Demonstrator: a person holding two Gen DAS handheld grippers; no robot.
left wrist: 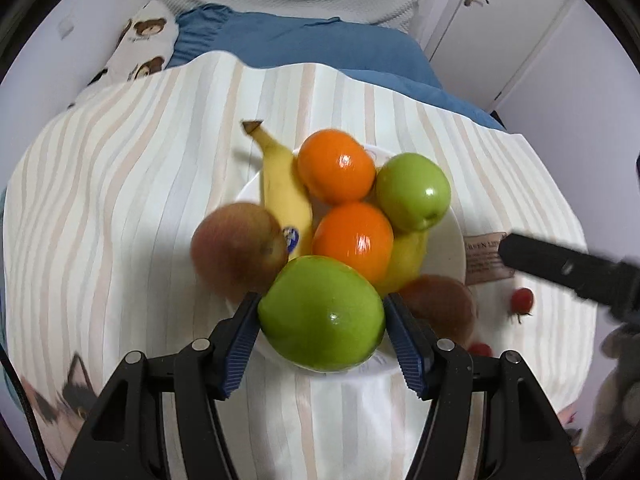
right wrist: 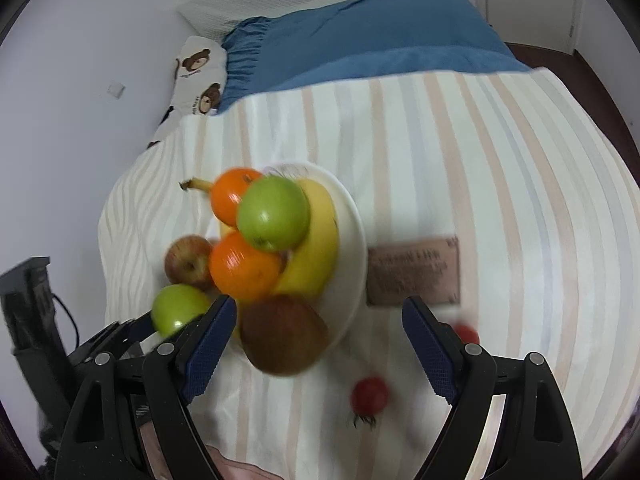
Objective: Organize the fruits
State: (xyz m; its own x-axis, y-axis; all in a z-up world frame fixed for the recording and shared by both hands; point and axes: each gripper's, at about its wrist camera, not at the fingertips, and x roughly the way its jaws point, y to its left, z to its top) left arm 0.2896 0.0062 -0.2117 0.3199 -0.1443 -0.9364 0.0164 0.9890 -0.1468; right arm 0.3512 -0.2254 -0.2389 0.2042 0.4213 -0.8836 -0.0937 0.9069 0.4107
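1. The left wrist view sits on the left hand-held gripper (left wrist: 322,334) and looks steeply down along its two fingers, close over the near edge of a white plate (left wrist: 454,236) of fruit on a striped cloth (left wrist: 120,200).
2. The right wrist view rides the right hand-held gripper (right wrist: 318,346), also pitched steeply down, from nearer the plate's (right wrist: 354,216) right side.
3. Both face the same way, toward a blue pillow (left wrist: 320,44) and white wall beyond.
4. Shared ground: the plate, the cloth, a brown label (left wrist: 486,258) and small red fruits (left wrist: 523,299); each view catches part of the other gripper.
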